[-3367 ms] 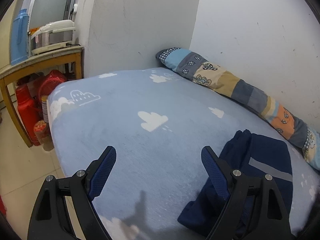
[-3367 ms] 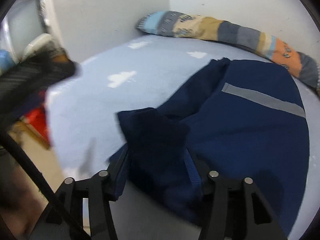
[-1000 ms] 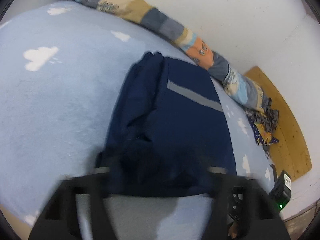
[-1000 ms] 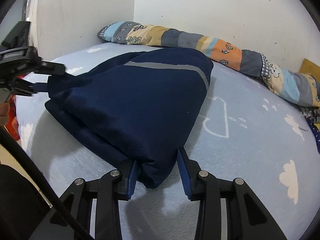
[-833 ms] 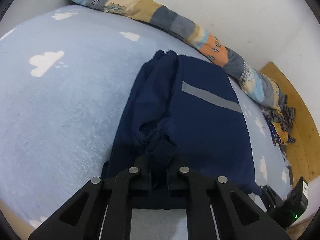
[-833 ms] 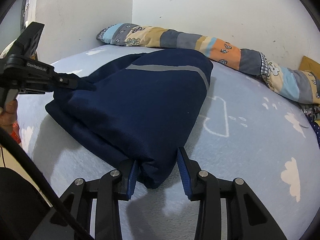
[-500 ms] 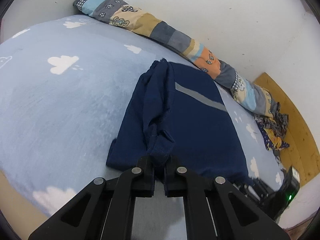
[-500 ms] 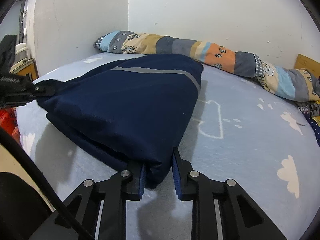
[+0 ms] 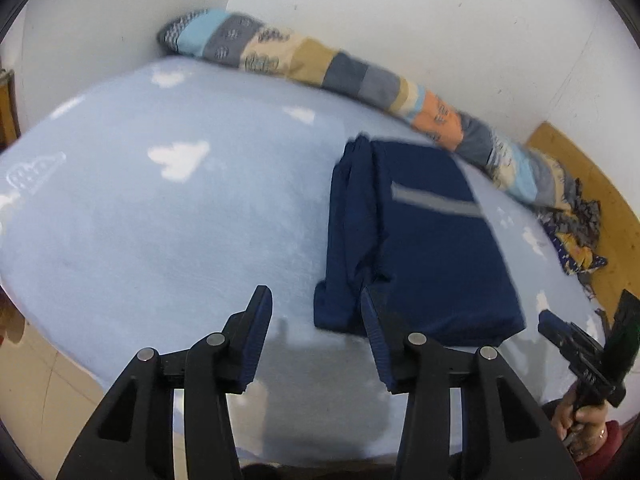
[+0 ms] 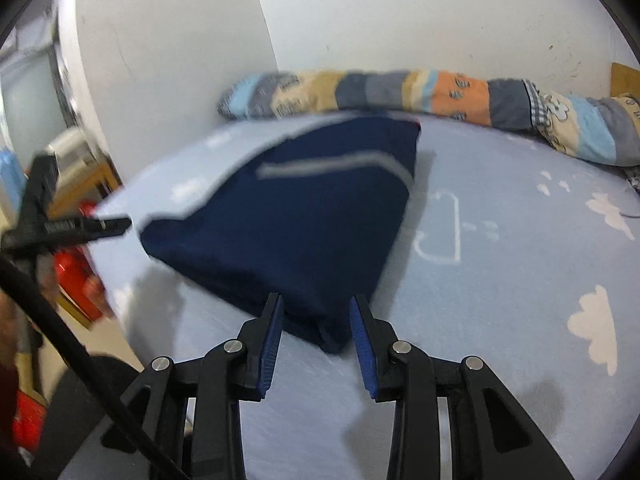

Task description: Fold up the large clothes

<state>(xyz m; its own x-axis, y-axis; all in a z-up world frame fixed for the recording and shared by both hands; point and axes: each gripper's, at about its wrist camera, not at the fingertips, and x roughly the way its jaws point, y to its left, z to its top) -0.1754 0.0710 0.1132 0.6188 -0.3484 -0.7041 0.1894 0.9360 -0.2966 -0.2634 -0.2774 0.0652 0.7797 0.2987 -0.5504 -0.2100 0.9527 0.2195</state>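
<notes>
- Left wrist view: the left gripper (image 9: pixel 316 312) is seen nearest, its blue-padded jaws spread wide with nothing between them, raised above the near edge of the bed (image 9: pixel 168 224).
- Just beyond its right finger, the folded navy garment (image 9: pixel 424 240) is laid flat on the light blue cloud-print sheet, right of centre, a grey stripe (image 9: pixel 436 200) being shown across its far half.
- At the far right, the right gripper (image 9: pixel 560 330) is seen, held in a hand (image 9: pixel 582 420).
- Along the far wall, a long patchwork bolster (image 9: pixel 360 76) is laid.
- Right wrist view: the right gripper (image 10: pixel 316 322) is held parted, the near corner of the garment (image 10: pixel 300 216) lying between the pads without being pinched.
- To the left, the left gripper (image 10: pixel 116 224) is seen just off the garment's left corner.
- The bolster (image 10: pixel 440 92) is seen behind the garment.
</notes>
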